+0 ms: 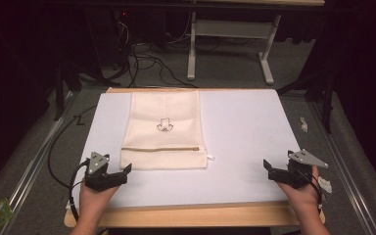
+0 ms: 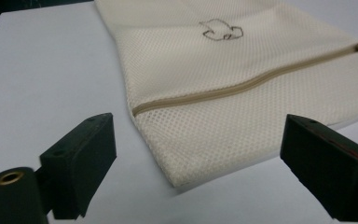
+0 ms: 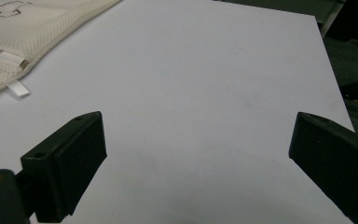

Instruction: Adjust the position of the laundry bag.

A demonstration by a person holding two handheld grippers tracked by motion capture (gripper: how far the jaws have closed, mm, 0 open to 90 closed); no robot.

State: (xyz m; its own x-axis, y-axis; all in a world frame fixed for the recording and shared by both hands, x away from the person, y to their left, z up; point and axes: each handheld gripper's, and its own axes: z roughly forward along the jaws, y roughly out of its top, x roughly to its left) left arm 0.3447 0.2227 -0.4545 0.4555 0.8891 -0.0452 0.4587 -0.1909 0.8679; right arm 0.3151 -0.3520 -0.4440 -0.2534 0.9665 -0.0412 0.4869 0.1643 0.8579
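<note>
On the white table surface (image 1: 245, 147), a cream mesh laundry bag (image 1: 164, 129) lies flat, left of centre, its tan zipper (image 1: 159, 149) running across near the front edge and a small white tag (image 1: 210, 157) at the zipper's right end. The left gripper (image 1: 127, 171), jaws spread apart and empty, sits just beside the bag's front left corner. The right gripper (image 1: 268, 167), likewise spread wide and empty, rests well apart from the bag over bare surface. Likely hazard: the thin mesh lies flush to the table, so a jaw closing at the corner could slide over it or pinch one layer alone, dragging and wrinkling the bag.
</note>
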